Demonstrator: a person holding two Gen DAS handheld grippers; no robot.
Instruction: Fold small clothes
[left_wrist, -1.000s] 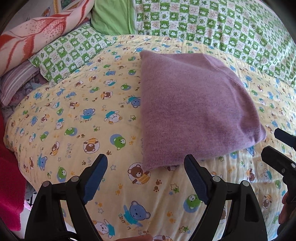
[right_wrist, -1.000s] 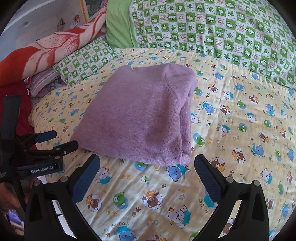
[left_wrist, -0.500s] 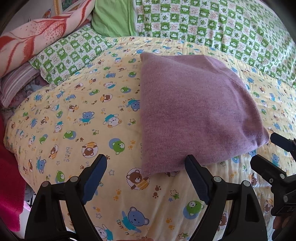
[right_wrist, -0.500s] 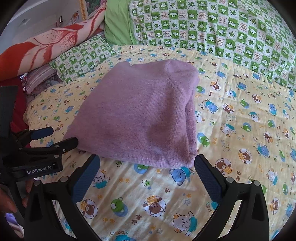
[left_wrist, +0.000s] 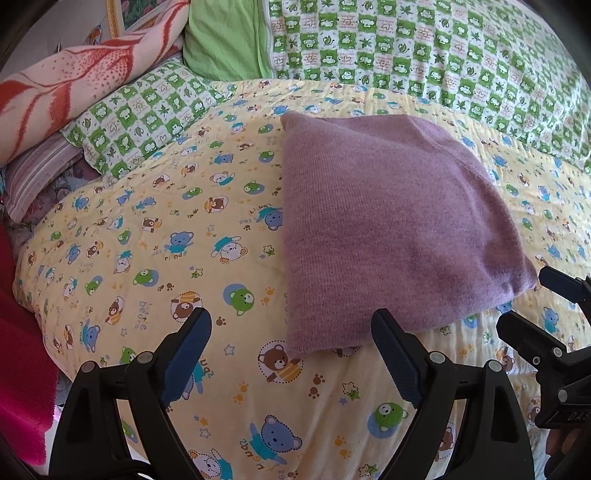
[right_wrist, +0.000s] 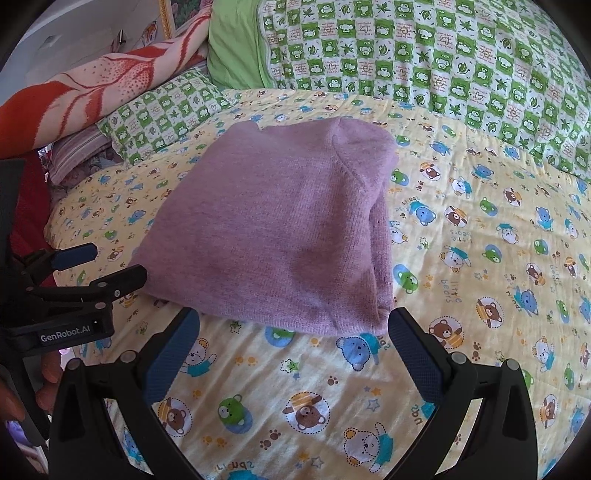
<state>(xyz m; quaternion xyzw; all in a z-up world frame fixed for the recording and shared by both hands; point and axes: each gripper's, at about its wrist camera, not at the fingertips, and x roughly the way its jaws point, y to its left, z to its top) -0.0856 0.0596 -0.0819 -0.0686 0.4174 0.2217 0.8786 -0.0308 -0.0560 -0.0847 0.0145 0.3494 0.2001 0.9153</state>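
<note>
A purple knit garment (left_wrist: 388, 229) lies folded into a rough rectangle on the yellow bear-print bedspread (left_wrist: 147, 240); it also shows in the right wrist view (right_wrist: 280, 236). My left gripper (left_wrist: 291, 328) is open and empty, its jaws straddling the garment's near left corner without touching. My right gripper (right_wrist: 291, 332) is open and empty, just short of the garment's near edge, its right finger (right_wrist: 410, 347) near the near right corner. Each gripper shows at the edge of the other's view, the right (left_wrist: 535, 314) and the left (right_wrist: 96, 266).
A green checked quilt (left_wrist: 443, 48) and a green pillow (left_wrist: 221, 44) lie at the back. A green checked pillow (left_wrist: 147, 114), a red-and-pink blanket (left_wrist: 74, 85) and striped pillows (left_wrist: 40, 173) are stacked at the left. Red cloth (left_wrist: 18, 369) hangs off the bed's left edge.
Both grippers have moved forward toward the garment's near edge, so it looks larger and closer. The garment has not moved. Both grippers stay open.
</note>
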